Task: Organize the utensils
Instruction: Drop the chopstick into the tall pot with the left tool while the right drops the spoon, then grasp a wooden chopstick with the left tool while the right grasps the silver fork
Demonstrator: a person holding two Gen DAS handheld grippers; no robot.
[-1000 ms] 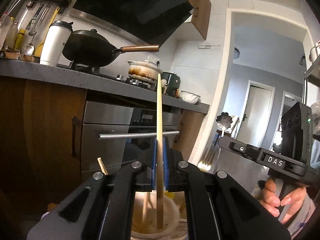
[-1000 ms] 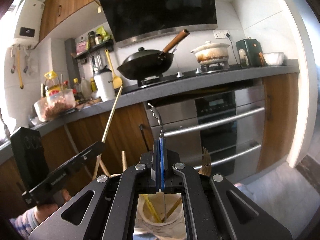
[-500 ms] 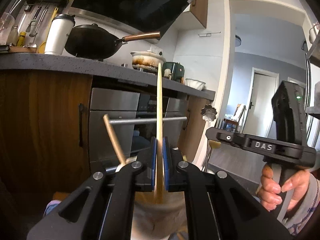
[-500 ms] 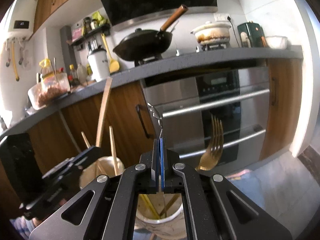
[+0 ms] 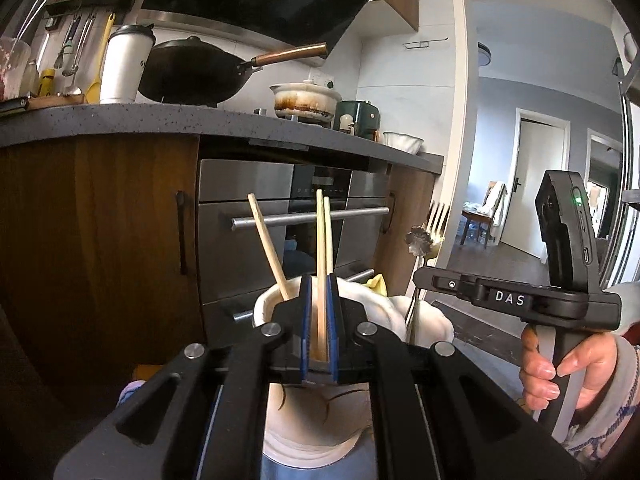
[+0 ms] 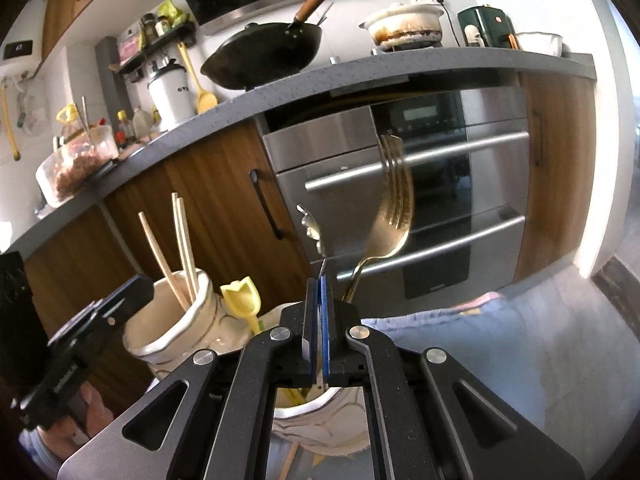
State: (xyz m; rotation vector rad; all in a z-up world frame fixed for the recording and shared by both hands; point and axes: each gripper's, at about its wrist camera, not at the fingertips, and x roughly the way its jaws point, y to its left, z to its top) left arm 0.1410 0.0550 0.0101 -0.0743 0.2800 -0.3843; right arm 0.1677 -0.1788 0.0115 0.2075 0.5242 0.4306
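My left gripper hangs over the left cup of a white ceramic holder. Its jaws are opening. A wooden chopstick stands loose between the pads, beside another chopstick and a leaning one. My right gripper sits over the holder's right cup. It still pinches the thin stem of a silver utensil with a flower-shaped end, though its jaws are starting to open. A gold fork and a yellow tulip-shaped utensil stand in the holder.
Behind the holder are wooden cabinet doors and a steel oven with bar handles. The dark countertop above carries a wok, a white tumbler and a stained pot. A blue cloth lies under the holder. A person's hand grips the right gripper's handle.
Both grippers have sunk toward the holder. The chopstick has slid down through the left jaws into the cup. The silver utensil has gone lower with the right gripper.
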